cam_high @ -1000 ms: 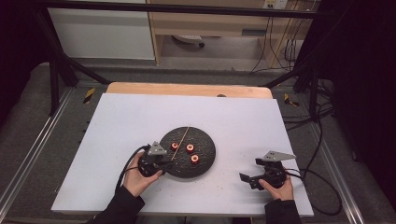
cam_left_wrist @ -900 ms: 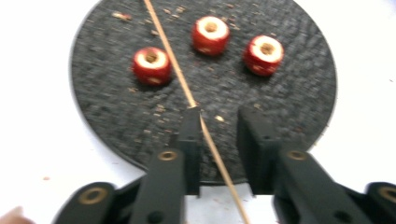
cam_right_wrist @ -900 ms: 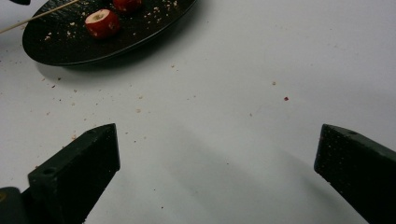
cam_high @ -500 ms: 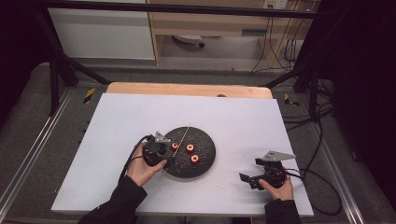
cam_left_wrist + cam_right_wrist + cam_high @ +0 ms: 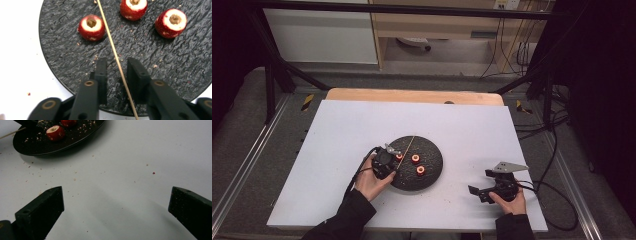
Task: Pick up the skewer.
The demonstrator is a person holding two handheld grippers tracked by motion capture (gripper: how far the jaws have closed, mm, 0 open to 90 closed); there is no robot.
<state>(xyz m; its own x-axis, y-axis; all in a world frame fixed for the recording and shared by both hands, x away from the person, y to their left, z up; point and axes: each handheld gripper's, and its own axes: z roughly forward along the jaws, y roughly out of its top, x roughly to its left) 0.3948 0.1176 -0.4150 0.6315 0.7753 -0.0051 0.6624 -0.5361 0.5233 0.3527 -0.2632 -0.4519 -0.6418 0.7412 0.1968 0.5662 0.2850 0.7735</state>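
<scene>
**Skewer straddled, not yet pinched; three fruits unthreaded**

Left tool (image 5: pixel 115 75) is hovering low over the black plate (image 5: pixel 432 172), which is sitting near the counter's front edge, a little left of centre. Its jaws are standing spread, one either side of the thin wooden skewer (image 5: pixel 111 47); neither looks to be touching it. The skewer is lying flat across the plate. Three cored red fruits (image 5: pixel 91 27) are resting on the plate, none on the stick, so judging by this, any threading is all left to do.

Right tool (image 5: pixel 489 190) is idling near the front right corner, jaws wide apart, nothing between them.

White counter (image 5: pixel 337 135) is carrying scattered crumbs. Beyond it, cables and pale cabinets are lining a dim room.
</scene>
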